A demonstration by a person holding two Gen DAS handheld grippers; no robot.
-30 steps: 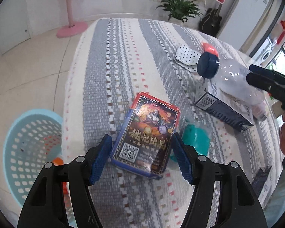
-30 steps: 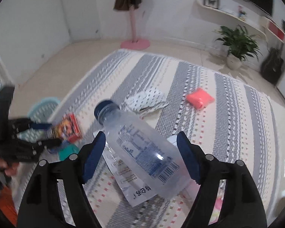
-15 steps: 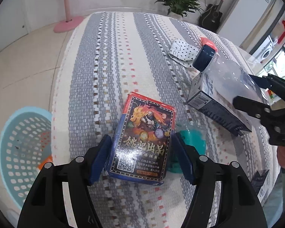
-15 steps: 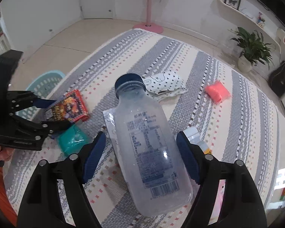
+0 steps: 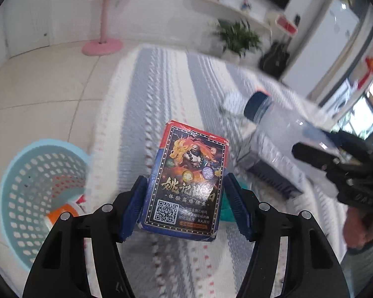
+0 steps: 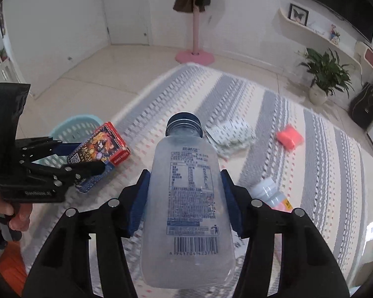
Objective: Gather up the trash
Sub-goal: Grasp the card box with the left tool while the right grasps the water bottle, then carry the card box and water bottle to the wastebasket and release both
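My left gripper [image 5: 185, 207] is shut on a red-and-blue card box [image 5: 189, 173] with a dragon picture and holds it lifted above the striped tablecloth [image 5: 161, 94]. My right gripper [image 6: 184, 201] is shut on a clear plastic bottle [image 6: 186, 198] with a dark blue cap, cap pointing away. The bottle also shows in the left wrist view [image 5: 281, 126], and the card box in the right wrist view [image 6: 99, 149]. A light blue trash basket [image 5: 29, 193] stands on the floor at the table's left edge, with orange trash inside.
On the cloth lie a dotted white packet [image 6: 232, 136], an orange-pink packet [image 6: 289, 137], a small bottle [image 6: 271, 195], a teal wad [image 5: 227, 206] and a dark carton [image 5: 268, 171]. A pink stand [image 6: 195, 55], a plant [image 6: 325, 74] and a guitar [image 6: 364, 104] stand beyond.
My left gripper has closed on the card box and lifted it off the cloth. My right gripper has turned the bottle upright in view and raised it.
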